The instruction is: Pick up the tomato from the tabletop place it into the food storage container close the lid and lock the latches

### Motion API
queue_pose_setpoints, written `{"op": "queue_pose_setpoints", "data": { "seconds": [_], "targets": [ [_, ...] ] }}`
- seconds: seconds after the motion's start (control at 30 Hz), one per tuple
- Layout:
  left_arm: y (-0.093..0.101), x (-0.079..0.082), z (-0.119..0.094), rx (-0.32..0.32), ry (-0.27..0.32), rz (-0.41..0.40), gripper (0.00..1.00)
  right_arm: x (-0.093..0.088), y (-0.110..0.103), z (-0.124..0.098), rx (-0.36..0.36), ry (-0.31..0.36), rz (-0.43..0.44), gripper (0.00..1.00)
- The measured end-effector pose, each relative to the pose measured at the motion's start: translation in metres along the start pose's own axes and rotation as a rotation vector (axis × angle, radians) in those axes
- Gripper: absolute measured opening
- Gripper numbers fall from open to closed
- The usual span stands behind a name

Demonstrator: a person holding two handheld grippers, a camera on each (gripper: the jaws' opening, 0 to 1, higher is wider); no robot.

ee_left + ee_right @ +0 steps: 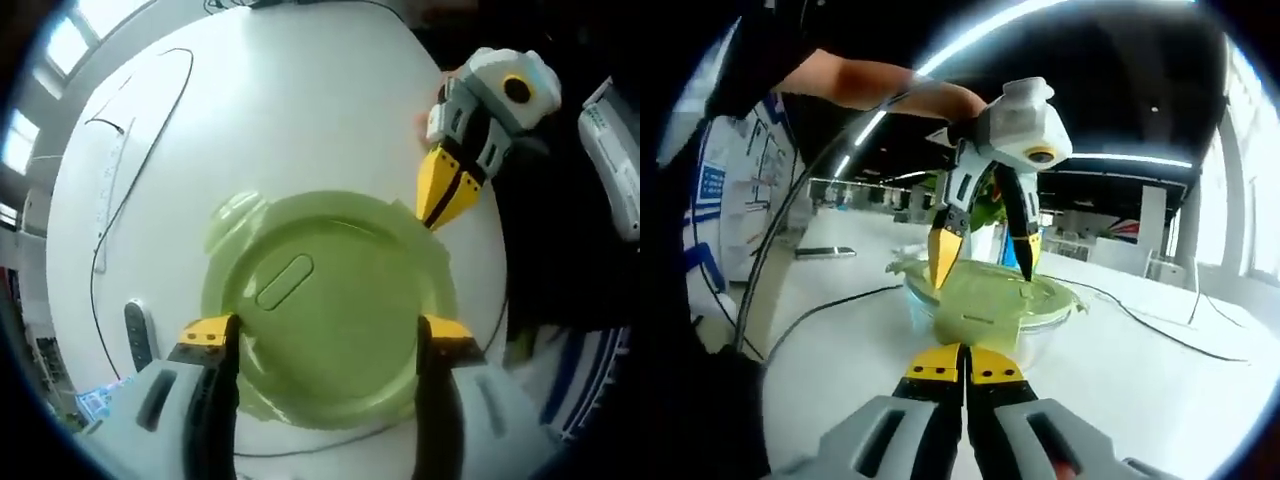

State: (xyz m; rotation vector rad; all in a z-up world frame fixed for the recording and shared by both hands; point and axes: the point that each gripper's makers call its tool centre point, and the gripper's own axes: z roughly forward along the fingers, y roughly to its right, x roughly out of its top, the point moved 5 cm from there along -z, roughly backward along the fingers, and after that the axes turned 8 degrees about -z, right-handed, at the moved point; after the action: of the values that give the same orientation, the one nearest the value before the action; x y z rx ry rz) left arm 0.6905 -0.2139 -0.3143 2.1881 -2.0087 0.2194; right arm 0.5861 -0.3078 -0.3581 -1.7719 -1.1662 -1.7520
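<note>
1. Two grippers work at one green lid (330, 310), which sits on the clear food storage container (1025, 335) on the white table (300, 110).
2. Left gripper (325, 340), seen in its own view, has its jaws spread wide over the lid, one on each side, gripping nothing.
3. Right gripper (965, 365), in its own view, has its jaws pressed together with nothing between, tips just near the container's near side.
4. Whether the tomato lies inside cannot be told; the lid hides it.
5. Black cables (1160, 330) trail across the table.
</note>
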Motion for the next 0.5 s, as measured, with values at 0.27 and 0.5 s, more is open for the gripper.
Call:
{"op": "queue_pose_setpoints", "data": {
  "seconds": [0.27,0.5],
  "targets": [
    [0.0012,0.0038,0.0029,0.006,-0.119,0.054,0.57,-0.0018,-0.0043,0.0014,-0.019,0.065,-0.128,0.0],
    [0.0015,-0.0012,0.0019,-0.019,-0.049,0.043,0.55,-0.0012,-0.0071,0.0029,-0.018,0.08,-0.199,0.0]
  ]
}}
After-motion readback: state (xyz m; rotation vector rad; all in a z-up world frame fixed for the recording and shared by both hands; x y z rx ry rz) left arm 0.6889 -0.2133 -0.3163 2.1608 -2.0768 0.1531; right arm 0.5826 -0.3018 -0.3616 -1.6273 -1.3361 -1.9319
